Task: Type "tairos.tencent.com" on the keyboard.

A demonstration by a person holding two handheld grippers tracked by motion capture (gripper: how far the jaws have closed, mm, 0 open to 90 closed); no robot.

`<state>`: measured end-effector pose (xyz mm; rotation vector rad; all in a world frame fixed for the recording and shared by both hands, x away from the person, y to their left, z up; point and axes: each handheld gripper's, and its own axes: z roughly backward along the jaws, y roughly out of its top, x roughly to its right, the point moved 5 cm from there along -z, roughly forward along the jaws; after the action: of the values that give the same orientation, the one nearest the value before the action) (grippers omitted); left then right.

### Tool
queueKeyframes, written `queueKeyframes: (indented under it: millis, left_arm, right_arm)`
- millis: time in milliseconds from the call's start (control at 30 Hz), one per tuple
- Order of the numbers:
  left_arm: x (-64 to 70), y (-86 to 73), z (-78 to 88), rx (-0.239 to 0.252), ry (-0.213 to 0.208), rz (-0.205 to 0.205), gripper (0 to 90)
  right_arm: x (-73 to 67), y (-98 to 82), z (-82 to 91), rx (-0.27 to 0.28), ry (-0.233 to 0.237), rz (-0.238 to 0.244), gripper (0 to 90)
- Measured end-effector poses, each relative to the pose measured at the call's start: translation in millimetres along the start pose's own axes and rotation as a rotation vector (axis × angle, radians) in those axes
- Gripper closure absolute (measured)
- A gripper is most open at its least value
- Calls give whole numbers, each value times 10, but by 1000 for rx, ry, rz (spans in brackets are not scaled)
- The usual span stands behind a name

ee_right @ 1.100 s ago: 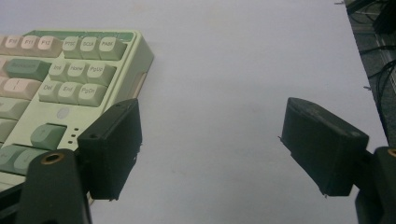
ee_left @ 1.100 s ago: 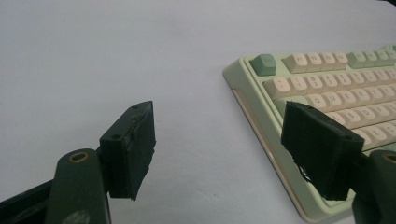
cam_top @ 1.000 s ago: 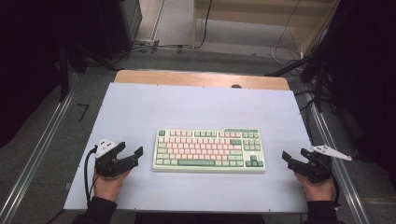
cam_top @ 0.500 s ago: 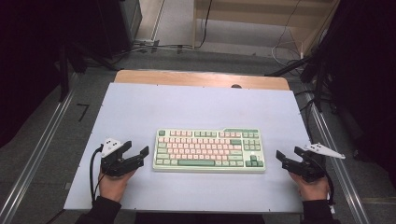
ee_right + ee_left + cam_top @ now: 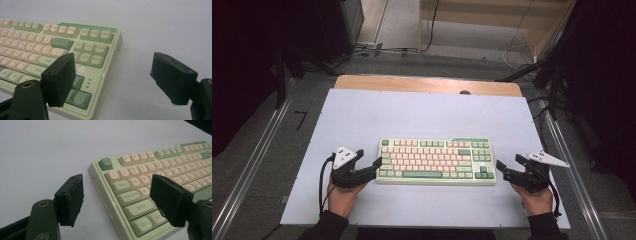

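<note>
Keyboard [image 5: 436, 161] sits mid-desk, left claw [image 5: 373, 165] at its 9 o'clock end, right claw [image 5: 502, 170] at 3, both wide and empty. Uneven grabs could twist it or snag a keycap

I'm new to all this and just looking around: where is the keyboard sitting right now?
In the high view the keyboard lies flat on the near middle of the white table, between the left gripper and the right gripper.
</note>
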<state>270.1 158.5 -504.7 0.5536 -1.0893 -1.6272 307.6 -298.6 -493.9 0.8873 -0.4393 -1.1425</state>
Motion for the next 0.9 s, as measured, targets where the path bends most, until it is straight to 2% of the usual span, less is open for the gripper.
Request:
queueKeyframes:
  millis: [300,567,733,800,867,900]
  left_arm:
    - [136,36,-108,-4,-41,-13,337]
    - [224,76,-193,-3,-83,-18,491]
    - [280,108,-249,-4,-104,-25,581]
    - [299,122,-277,-4,-111,-26,628]
    - [316,137,-305,-6,-120,-31,717]
    - [326,146,-323,-8,-127,-35,717]
  right_arm:
    - [-177,43,-85,-8,26,25,184]
    - [-348,86,-159,-10,57,40,181]
    - [-386,94,-180,-10,63,46,181]
    - [-399,95,-187,-11,65,47,182]
    - [-417,93,-198,-12,66,49,181]
    - [-417,93,-198,-12,66,49,181]
